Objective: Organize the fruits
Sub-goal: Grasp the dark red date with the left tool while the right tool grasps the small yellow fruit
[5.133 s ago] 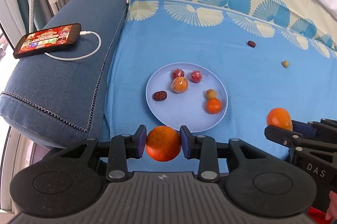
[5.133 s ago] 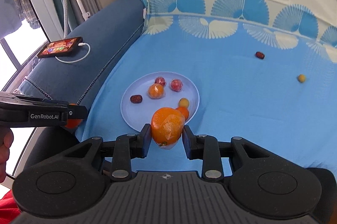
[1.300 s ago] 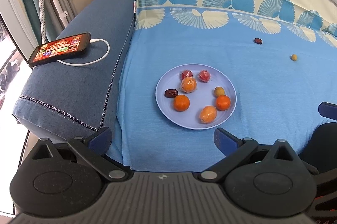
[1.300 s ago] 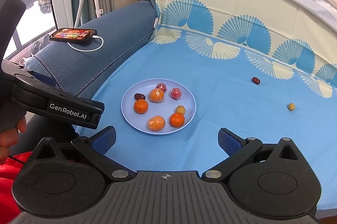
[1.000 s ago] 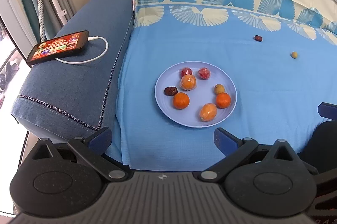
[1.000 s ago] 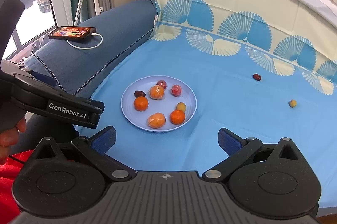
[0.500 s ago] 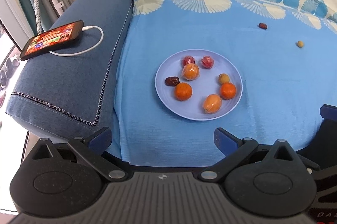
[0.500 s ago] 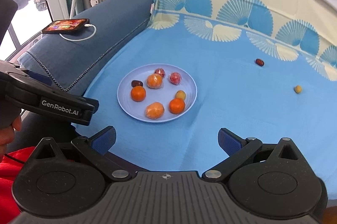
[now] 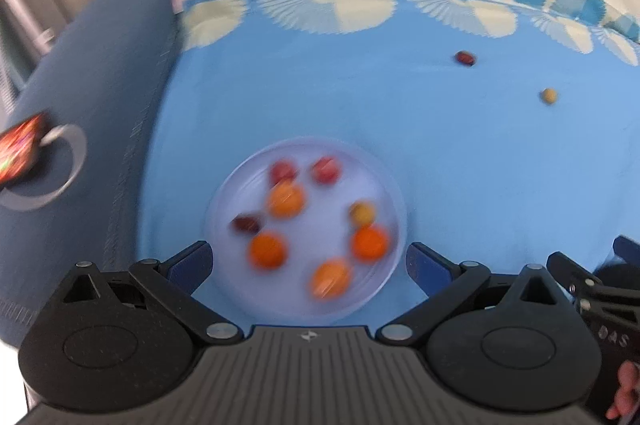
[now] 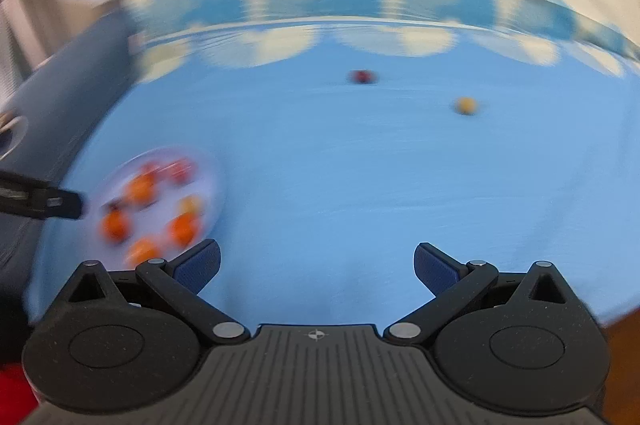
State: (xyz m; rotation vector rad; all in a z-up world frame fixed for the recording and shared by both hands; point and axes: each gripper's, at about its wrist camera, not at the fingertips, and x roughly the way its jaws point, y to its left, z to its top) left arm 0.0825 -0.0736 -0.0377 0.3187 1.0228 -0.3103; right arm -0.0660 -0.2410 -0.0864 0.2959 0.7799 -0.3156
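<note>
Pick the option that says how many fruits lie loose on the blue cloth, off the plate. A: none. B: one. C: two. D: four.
C: a dark red fruit and a small yellow fruit lie on the blue cloth, apart from the plate.

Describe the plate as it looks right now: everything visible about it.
The plate is round, pale lavender-blue and shallow, with a low raised rim; it looks like smooth plastic, though motion blur hides detail. It lies flat on the blue cloth, near the front edge, beside the dark blue cushion. Eight small fruits sit on it: orange, red, yellow and dark ones. No gripper touches it.
</note>
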